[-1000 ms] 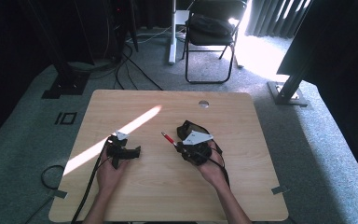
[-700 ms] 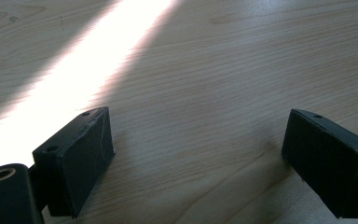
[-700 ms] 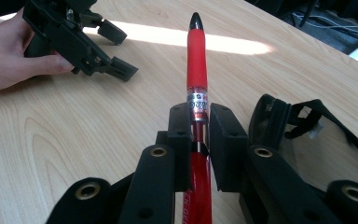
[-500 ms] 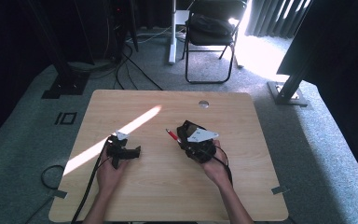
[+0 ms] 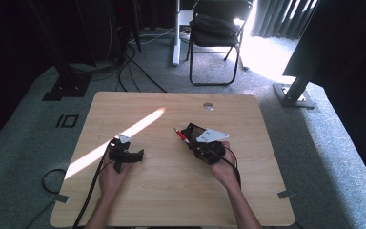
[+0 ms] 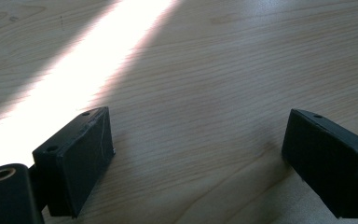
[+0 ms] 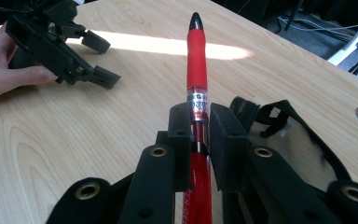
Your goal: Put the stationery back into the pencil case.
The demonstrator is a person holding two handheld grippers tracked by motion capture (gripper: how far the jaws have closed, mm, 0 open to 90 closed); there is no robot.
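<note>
Red plastic shows between the jaws of our right gripper: they are clamped on a red pen, held above the wooden surface with its black tip pointing away from us, toward the sunlit stripe. Our left gripper rests low over the surface with its jaws wide apart and nothing between them. We judge the main risk is the pen slipping or pivoting, since the pads grip a smooth round barrel. If we hand it across, a misjudged approach by the left jaws could knock it loose.
</note>
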